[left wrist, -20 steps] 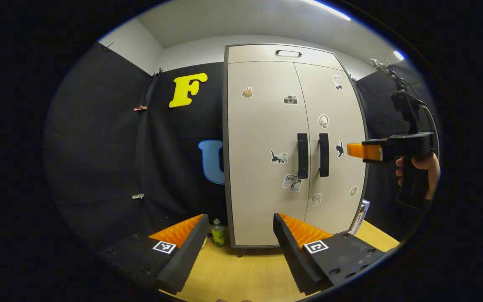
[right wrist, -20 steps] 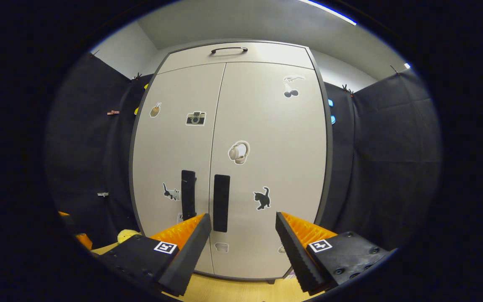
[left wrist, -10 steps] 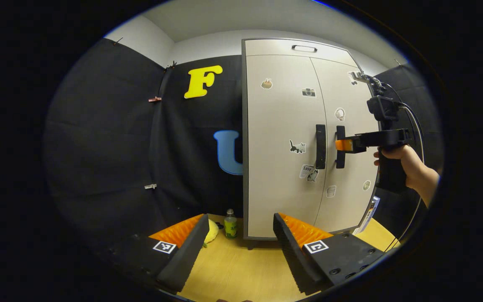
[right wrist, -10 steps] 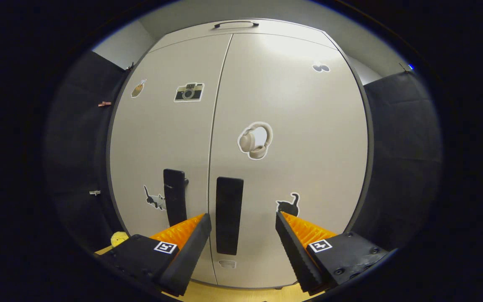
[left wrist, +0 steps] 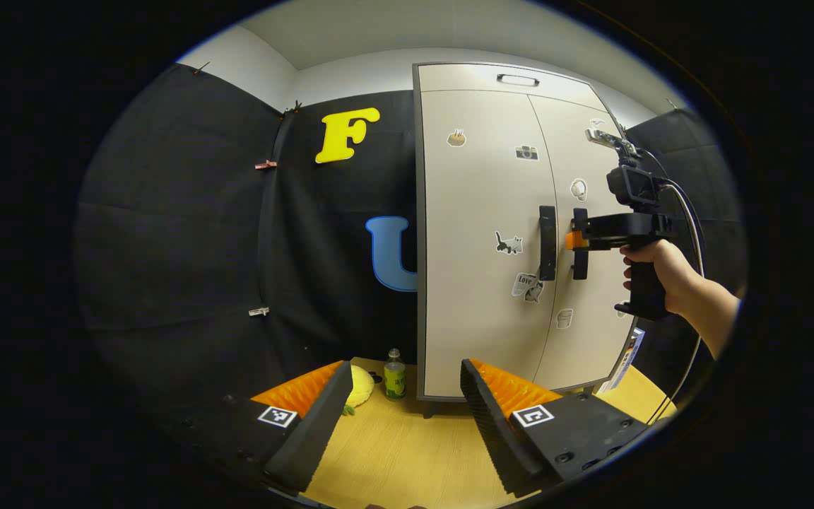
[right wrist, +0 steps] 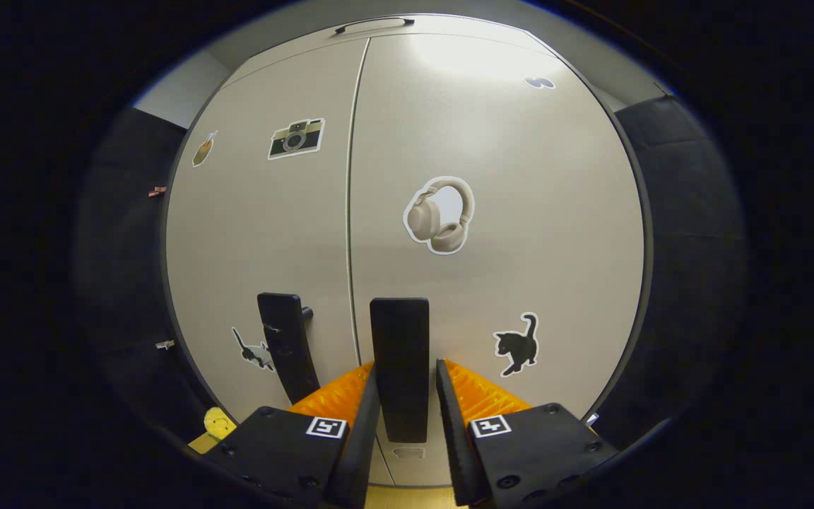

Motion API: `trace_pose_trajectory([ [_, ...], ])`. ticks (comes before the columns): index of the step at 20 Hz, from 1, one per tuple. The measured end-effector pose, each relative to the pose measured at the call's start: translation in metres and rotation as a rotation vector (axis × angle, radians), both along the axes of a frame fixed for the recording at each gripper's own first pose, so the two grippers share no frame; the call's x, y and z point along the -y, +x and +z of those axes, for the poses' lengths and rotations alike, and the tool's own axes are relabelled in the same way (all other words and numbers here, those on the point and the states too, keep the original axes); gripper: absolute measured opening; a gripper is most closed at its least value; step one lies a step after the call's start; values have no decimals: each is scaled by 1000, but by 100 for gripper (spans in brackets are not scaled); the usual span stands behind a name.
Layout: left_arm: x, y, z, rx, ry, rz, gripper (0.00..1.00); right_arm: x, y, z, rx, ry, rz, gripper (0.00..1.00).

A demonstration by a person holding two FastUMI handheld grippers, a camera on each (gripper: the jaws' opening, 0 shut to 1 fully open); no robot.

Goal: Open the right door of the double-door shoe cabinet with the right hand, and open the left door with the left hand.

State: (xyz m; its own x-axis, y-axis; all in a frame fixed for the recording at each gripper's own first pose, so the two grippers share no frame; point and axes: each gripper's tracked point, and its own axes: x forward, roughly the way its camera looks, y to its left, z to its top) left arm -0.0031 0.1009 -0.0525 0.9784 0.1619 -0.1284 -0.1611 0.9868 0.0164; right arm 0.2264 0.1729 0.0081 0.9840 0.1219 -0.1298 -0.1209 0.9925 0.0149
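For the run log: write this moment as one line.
right tool: shut on right door handle | left tool: open, back from cabinet | both doors: shut

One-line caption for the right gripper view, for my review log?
Right gripper closed around the right door handle of the shoe cabinet, both doors shut; left door handle untouched.

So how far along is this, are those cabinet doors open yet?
Nothing is open yet: both doors sit flush. In hand: the right gripper has closed on the right door's handle, ready to pull. Left to do: swing that door out, then bring the left gripper, open and well back from the cabinet, to the left handle.
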Motion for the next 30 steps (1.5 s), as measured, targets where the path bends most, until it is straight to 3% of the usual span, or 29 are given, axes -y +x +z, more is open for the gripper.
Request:
trace_pose_trajectory([
  [1, 1, -1, -1, 0, -4, -7, 95, -4, 0, -4, -23, 17, 13, 46],
  [2, 1, -2, 1, 3, -4, -11, 95, -4, 1, -1, -12, 22, 9, 37],
  [4, 0, -4, 4, 10, -2, -19, 95, -3, -2, 0, -9, 4, 1, 33],
  [5, 0, -6, 5, 12, 0, -25, 95, -3, -1, -2, -12, 7, -7, 36],
  [10, -1, -18, 6, 24, -21, -53, 95, -2, -5, -2, -34, 26, -6, 18],
  [14, 5, -21, 4, 25, -69, -99, 95, 1, -14, 0, -45, 24, -2, 18],
  [19, 9, -20, 6, 36, -55, -142, 95, 9, -25, 3, -16, 14, -18, 18],
  [24, 26, -27, 11, 29, -79, -111, 95, 16, -36, 6, -8, 35, 21, 18],
  [30, 64, -51, 17, 32, -45, -29, 95, 24, -48, 7, -24, 63, 143, 18],
])
